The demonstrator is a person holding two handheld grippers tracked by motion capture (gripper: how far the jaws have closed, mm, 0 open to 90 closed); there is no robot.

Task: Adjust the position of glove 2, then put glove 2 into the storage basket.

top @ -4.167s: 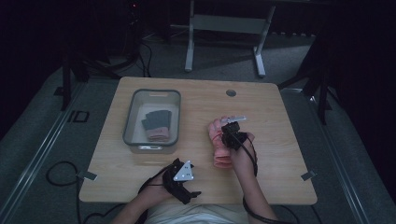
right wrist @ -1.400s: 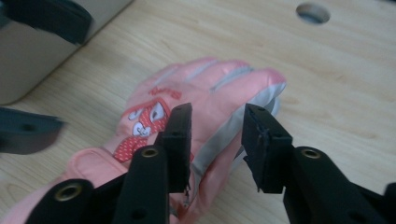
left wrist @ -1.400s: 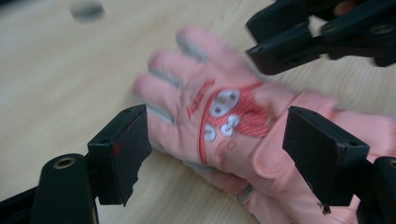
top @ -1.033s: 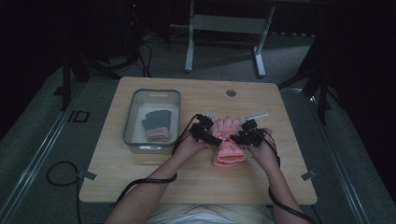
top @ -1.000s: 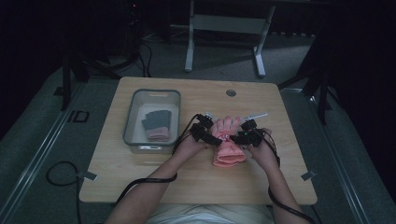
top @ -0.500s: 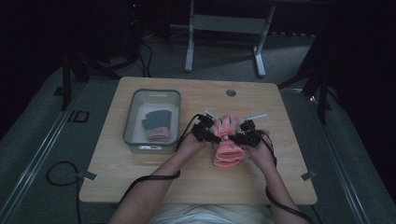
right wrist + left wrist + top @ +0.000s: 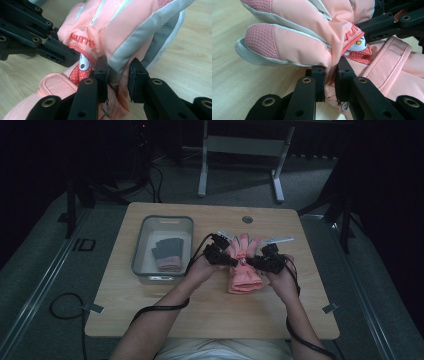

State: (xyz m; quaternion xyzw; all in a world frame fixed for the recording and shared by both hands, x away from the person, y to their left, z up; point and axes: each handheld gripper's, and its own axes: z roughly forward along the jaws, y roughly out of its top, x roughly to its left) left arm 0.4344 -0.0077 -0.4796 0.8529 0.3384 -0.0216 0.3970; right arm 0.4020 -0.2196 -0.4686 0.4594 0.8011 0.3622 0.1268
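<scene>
A pink and grey winter glove [image 7: 244, 272] with a cartoon patch lies at the table's middle right, its finger end raised off the wood. My left gripper [image 7: 233, 262] comes in from the left and is shut on a fold of the glove [image 7: 307, 45] beside the patch. My right gripper [image 7: 253, 264] comes in from the right; its jaws have just been closing and now pinch the grey and pink edge of the glove [image 7: 120, 27]. In the left gripper view my left gripper [image 7: 330, 75] squeezes pink fabric. The right gripper [image 7: 117, 72] presses fabric between both pads.
A grey bin [image 7: 145, 245] stands left of the hands, holding a dark grey glove [image 7: 167, 249] and a pink item [image 7: 167, 265]. A round hole [image 7: 247, 219] sits near the table's [image 7: 200, 320] far edge. Cables trail from both grippers off the near edge.
Both grippers have closed on the glove and risen a little, so its finger end now stands up between them. Several seconds ago the left hand was at the front edge.
</scene>
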